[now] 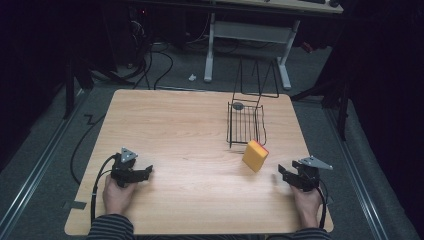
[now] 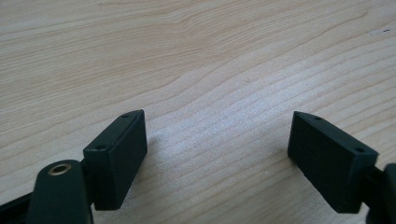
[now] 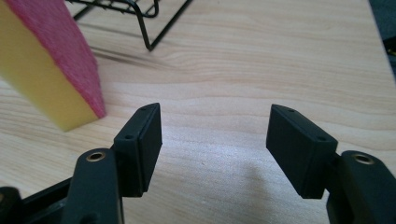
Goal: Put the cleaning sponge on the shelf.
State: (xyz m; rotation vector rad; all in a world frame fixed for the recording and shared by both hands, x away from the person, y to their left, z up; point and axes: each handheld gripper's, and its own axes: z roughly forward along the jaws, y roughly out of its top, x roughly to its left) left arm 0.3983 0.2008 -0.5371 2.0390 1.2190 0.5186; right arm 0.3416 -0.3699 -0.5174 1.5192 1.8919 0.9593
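- Resting at 7 o'clock on the wooden surface [image 1: 190,130], left claw [image 2: 217,144] is gaping wide, empty.
- Right claw [image 3: 215,140], at 4 o'clock, is likewise gaping wide.
- Sponge [image 1: 255,155] is leaning against the wire basket [image 1: 245,122], at 10 o'clock from right claw.

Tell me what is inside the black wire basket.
A small dark round object sits at the far end of the wire basket; what it is cannot be told. The yellow sponge leaning at the near end covers that corner.
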